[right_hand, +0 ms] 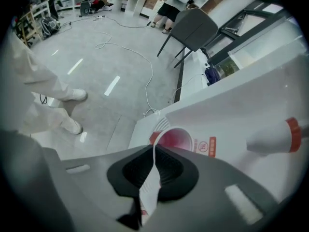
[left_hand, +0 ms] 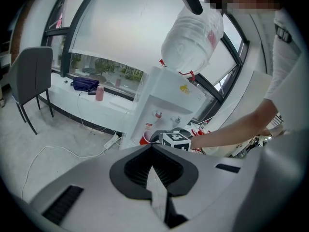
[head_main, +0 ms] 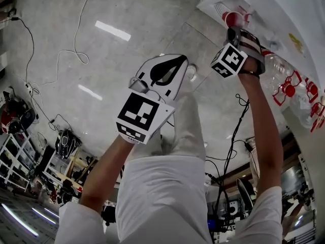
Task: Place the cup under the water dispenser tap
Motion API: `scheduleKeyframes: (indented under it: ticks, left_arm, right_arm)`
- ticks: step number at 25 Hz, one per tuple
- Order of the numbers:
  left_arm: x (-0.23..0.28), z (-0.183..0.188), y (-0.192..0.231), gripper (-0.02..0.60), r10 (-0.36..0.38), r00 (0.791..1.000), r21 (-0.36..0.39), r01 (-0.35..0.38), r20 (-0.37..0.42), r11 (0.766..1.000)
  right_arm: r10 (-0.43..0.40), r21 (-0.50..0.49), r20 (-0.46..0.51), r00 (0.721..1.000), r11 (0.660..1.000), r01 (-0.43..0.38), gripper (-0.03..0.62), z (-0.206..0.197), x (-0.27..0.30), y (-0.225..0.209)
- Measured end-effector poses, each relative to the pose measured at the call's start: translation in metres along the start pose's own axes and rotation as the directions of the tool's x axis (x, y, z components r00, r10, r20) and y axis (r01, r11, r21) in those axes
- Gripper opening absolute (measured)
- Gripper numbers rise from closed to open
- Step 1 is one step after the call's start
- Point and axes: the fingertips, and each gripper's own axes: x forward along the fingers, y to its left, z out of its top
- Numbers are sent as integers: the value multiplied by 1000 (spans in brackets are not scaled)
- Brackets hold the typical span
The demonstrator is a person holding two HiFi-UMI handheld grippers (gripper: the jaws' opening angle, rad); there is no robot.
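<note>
A red cup point(right_hand: 176, 140) with a white rim stands in the bay of the white water dispenser point(left_hand: 166, 100). My right gripper point(right_hand: 154, 154) is shut on the cup's near rim. A red-tipped tap point(right_hand: 276, 135) juts out to the right of the cup in the right gripper view. In the head view the right gripper point(head_main: 236, 33) reaches to the cup point(head_main: 233, 18) at the dispenser point(head_main: 264, 4). My left gripper point(head_main: 177, 62) hangs in the middle, shut with nothing in it, well back from the dispenser. The left gripper view shows its jaws point(left_hand: 153, 151) pointing at the cup point(left_hand: 146, 137).
A large water bottle point(left_hand: 193, 37) sits upside down on the dispenser. A grey chair point(left_hand: 31, 76) stands to the left by a window ledge that carries a dark bag point(left_hand: 84, 84) and a pink bottle point(left_hand: 99, 93). Cables and a power strip point(left_hand: 111, 141) lie on the floor.
</note>
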Motion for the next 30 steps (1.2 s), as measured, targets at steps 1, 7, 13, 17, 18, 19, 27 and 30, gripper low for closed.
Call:
scheduleKeyframes:
  ticks: [1, 7, 13, 17, 18, 19, 27, 30]
  left_arm:
    - [0, -1, 1, 0, 1, 1000, -1, -1, -1, 1000]
    - [2, -6, -2, 0, 2, 1000, -2, -2, -2, 1000]
    - [1, -7, -3, 0, -1, 1000, -8, 1, -1, 1000]
    - [1, -6, -3, 0, -3, 1000, -8, 3, 2, 1000]
    - [0, -5, -3, 0, -2, 1000, -8, 2, 4, 1000]
    - [0, -5, -3, 0, -2, 1000, -8, 2, 5, 1000]
    - [-4, -6, -3, 0, -11, 1000, -6, 11, 2, 1000]
    - [-5, -4, -4, 0, -15, 1000, -2, 15, 5, 1000]
  right_arm:
    - [-2, -16, -5, 1000, 1000, 2, 21, -1, 2, 0]
    - [-13, -64, -13, 1000, 998, 12, 21, -5, 13, 1]
    - [-8, -42, -10, 1000, 999, 7, 23, -3, 17, -2]
    - [6, -19, -14, 1000, 1000, -6, 53, -5, 20, -2]
    - [13, -14, -14, 1000, 1000, -13, 69, -6, 20, -1]
    - [18, -8, -12, 1000, 1000, -18, 71, -5, 20, -1]
    - [8, 33, 9, 1000, 999, -9, 89, 0, 11, -1]
    - [11, 79, 17, 1000, 997, -12, 89, 2, 7, -5]
